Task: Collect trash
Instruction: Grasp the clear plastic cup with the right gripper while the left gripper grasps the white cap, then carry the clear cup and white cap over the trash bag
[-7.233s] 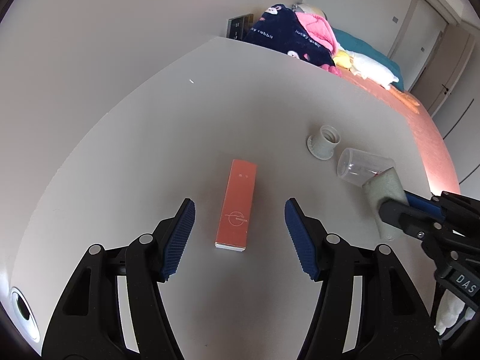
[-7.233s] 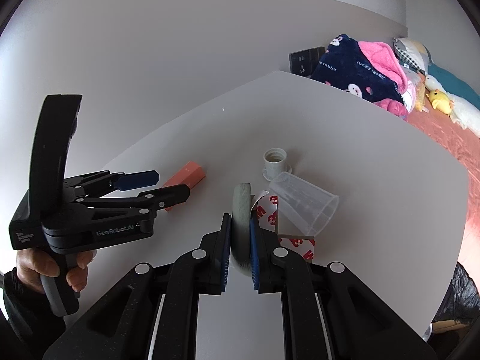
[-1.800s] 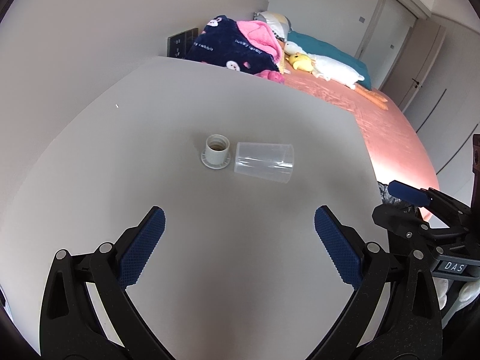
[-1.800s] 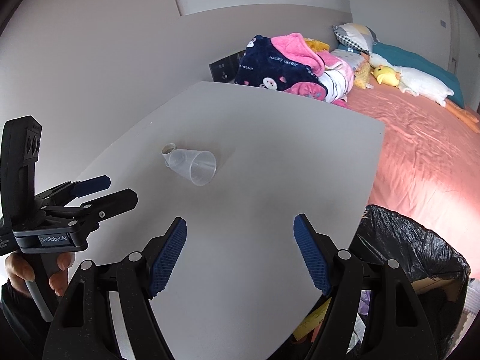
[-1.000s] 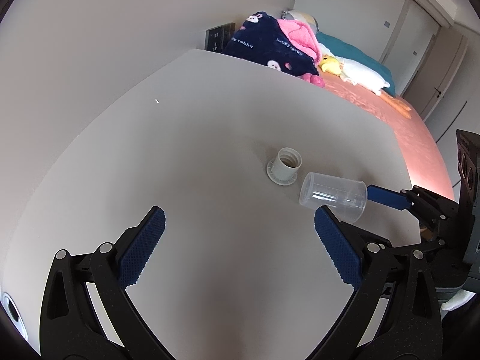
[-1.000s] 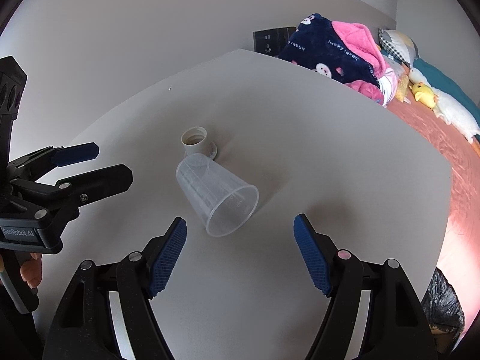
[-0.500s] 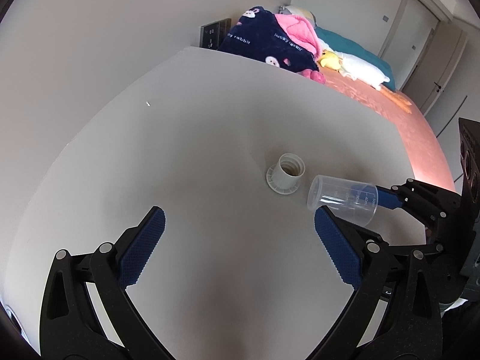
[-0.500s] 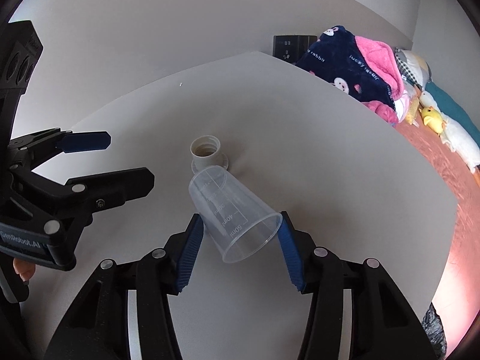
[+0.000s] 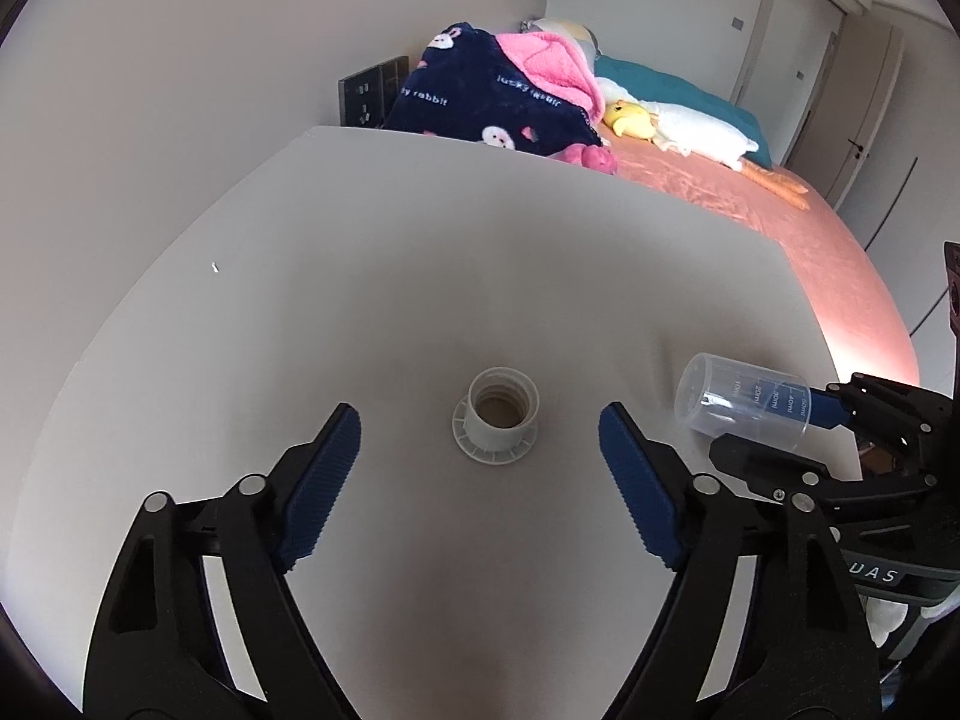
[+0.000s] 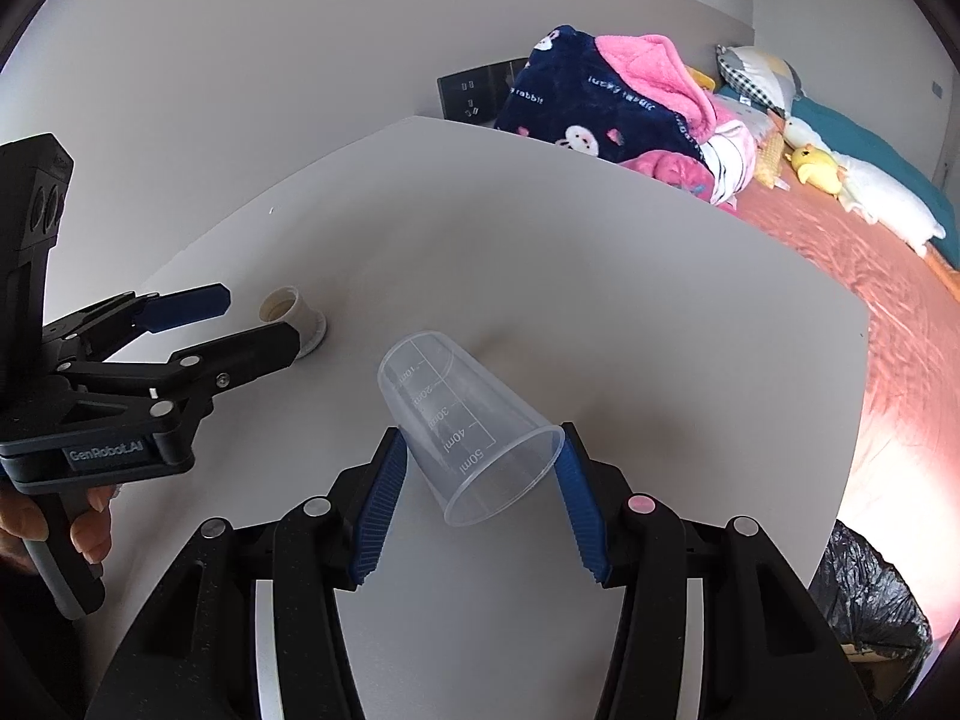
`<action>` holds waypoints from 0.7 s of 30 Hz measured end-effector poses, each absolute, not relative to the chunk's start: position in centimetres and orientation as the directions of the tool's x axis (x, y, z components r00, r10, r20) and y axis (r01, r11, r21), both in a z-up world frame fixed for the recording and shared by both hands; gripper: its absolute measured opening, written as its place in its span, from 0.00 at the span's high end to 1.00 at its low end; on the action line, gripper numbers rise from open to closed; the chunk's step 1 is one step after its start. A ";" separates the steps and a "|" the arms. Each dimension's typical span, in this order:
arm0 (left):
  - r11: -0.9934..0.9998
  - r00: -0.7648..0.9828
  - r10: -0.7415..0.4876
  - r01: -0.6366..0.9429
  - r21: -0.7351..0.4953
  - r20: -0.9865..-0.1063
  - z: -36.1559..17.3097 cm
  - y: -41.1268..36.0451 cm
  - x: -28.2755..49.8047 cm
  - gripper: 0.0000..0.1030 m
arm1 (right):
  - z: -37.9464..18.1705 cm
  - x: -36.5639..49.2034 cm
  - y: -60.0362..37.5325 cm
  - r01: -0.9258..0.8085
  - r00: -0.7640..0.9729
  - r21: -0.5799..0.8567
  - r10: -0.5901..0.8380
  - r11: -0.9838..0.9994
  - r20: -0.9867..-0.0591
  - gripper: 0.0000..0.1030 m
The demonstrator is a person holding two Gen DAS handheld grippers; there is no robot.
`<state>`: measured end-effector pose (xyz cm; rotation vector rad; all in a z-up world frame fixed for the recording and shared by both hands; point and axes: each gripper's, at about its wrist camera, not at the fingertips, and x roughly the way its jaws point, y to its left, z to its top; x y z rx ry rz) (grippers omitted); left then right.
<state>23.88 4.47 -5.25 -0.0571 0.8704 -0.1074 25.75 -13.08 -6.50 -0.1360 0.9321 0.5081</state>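
Observation:
A clear plastic measuring cup (image 10: 468, 438) is held on its side, lifted off the grey table (image 10: 600, 300), in my right gripper (image 10: 480, 510), whose blue pads clamp its rim. The cup also shows in the left wrist view (image 9: 744, 402). A white threaded cap (image 9: 501, 414) stands on the table, open end up. My left gripper (image 9: 480, 480) is open, its blue fingers either side of the cap and just short of it. From the right wrist view the cap (image 10: 294, 315) sits partly behind the left gripper (image 10: 228, 330).
A black trash bag (image 10: 870, 594) hangs below the table's right edge. A bed with a salmon cover (image 9: 810, 228), a navy and pink blanket (image 9: 498, 96) and soft toys lies beyond the table's far edge. A wall socket panel (image 9: 372, 93) is at the back.
My right gripper has lifted the cup and carried it rightward, away from the cap. My left gripper has moved forward over the cap and narrowed its opening.

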 end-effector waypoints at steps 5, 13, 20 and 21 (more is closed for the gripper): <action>0.991 0.618 -0.137 0.079 -0.112 -0.774 -5.9 4.4 24.5 0.58 | -6.5 25.9 -13.6 -0.471 0.485 0.122 0.372 0.874 -0.791 0.49; 0.989 0.635 -0.146 0.076 -0.127 -0.759 -6.0 4.5 24.5 0.72 | -6.6 25.6 -14.0 -0.460 0.483 0.144 0.383 0.876 -0.787 0.49; 0.988 0.654 -0.154 0.088 -0.127 -0.741 -4.9 3.9 23.9 0.72 | -5.8 25.2 -14.5 -0.455 0.494 0.153 0.392 0.877 -0.776 0.49; 0.987 0.656 -0.157 0.091 -0.129 -0.739 -4.7 3.7 23.8 0.72 | -5.6 25.0 -14.6 -0.454 0.496 0.155 0.393 0.877 -0.774 0.49</action>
